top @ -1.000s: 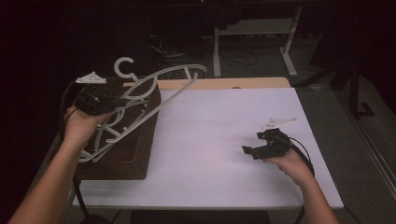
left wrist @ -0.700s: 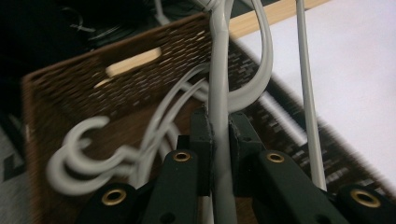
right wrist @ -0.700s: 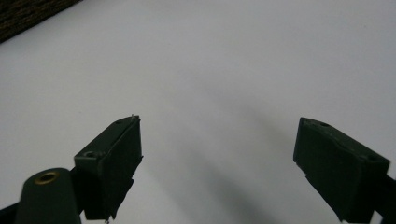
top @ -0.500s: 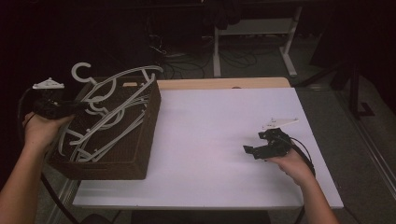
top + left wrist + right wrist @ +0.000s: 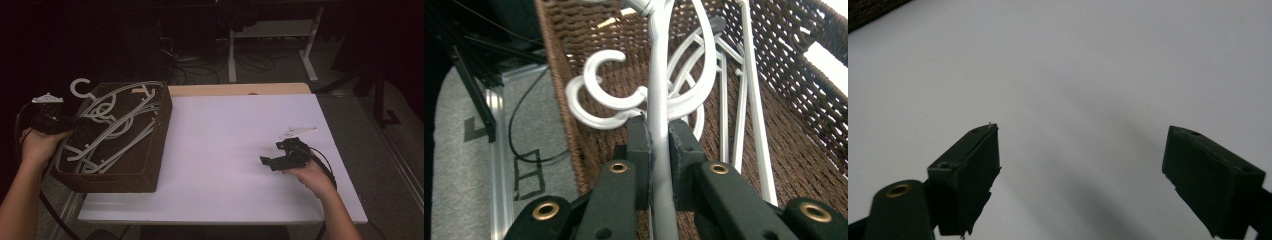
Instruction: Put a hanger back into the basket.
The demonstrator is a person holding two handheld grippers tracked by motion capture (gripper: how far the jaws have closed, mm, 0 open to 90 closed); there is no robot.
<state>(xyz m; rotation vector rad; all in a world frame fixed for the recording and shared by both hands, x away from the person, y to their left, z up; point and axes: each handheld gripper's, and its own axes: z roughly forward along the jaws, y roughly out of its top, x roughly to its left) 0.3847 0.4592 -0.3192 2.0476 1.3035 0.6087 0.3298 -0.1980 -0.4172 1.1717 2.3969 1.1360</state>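
Dim lab or workshop, white-topped table (image 5: 225, 150), floor cables (image 5: 200, 70), metal stand legs (image 5: 310, 65)

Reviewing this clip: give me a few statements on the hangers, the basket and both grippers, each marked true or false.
1. The left gripper is shut on a white hanger. True.
2. The right gripper holds a hanger. False: its fingers stand open over the bare white table.
3. The wicker basket sits at the table's left end. True.
4. The basket holds one hanger. False: several white hangers lie tangled in it.
5. The right gripper rests inside the basket. False: it is at the table's right side.
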